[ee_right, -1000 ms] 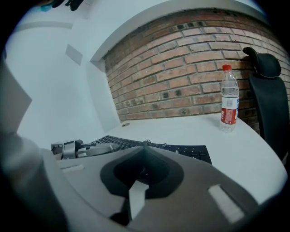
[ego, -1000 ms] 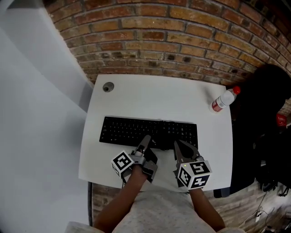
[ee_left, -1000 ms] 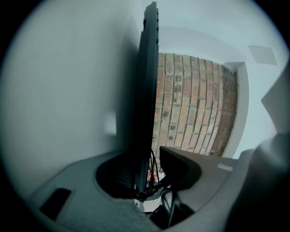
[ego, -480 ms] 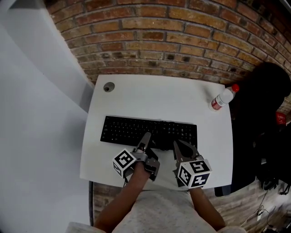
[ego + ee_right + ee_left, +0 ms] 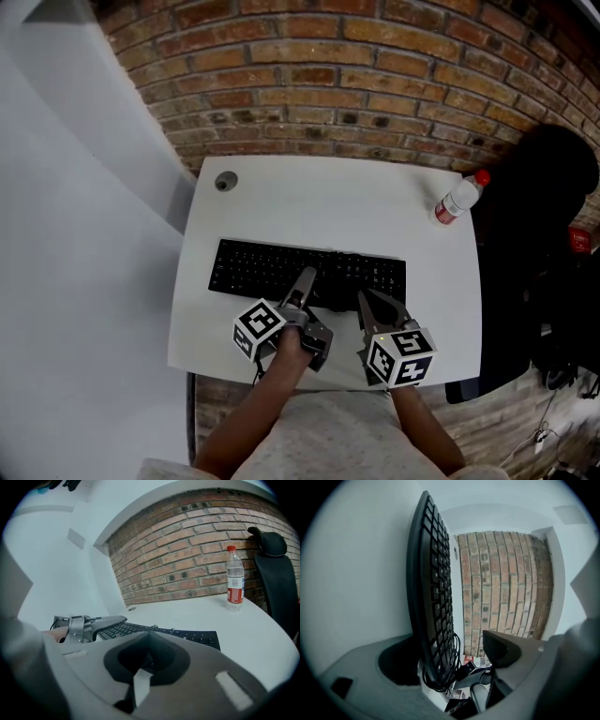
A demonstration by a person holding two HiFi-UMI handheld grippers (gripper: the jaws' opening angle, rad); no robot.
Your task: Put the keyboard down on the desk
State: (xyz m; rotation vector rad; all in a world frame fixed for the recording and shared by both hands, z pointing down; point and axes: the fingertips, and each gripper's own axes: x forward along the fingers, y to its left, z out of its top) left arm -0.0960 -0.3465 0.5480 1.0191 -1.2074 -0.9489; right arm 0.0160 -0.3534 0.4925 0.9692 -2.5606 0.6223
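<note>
Brick wall closes off the back of the scene, and the white tabletop [image 5: 281,202] spreads out below it, with a small round cable hole [image 5: 224,180] in its upper left corner. The keyboard [image 5: 309,270] lies flat across the middle of the tabletop, in almost the same spot as a second ago, so it looks fully set down.

What has changed is your left claw [image 5: 305,292]. It was pinched narrow on the near edge a second ago and is now opening towards its widest. In the left gripper view the keyboard [image 5: 433,597] and its bundled cable [image 5: 440,677] are between the jaws, but the pad on the key side stands clear of the keys. You are letting go, and the weight sits on the tabletop.

Just to its right, your right claw [image 5: 372,302] rests by the near edge with its jaws closed together on nothing. A water bottle [image 5: 459,201] stands well apart at the upper right, beside a dark chair [image 5: 548,225].

The placing seems all but finished. Draw the left claw straight back, and mind that the cable does not snag and drag the keyboard.
</note>
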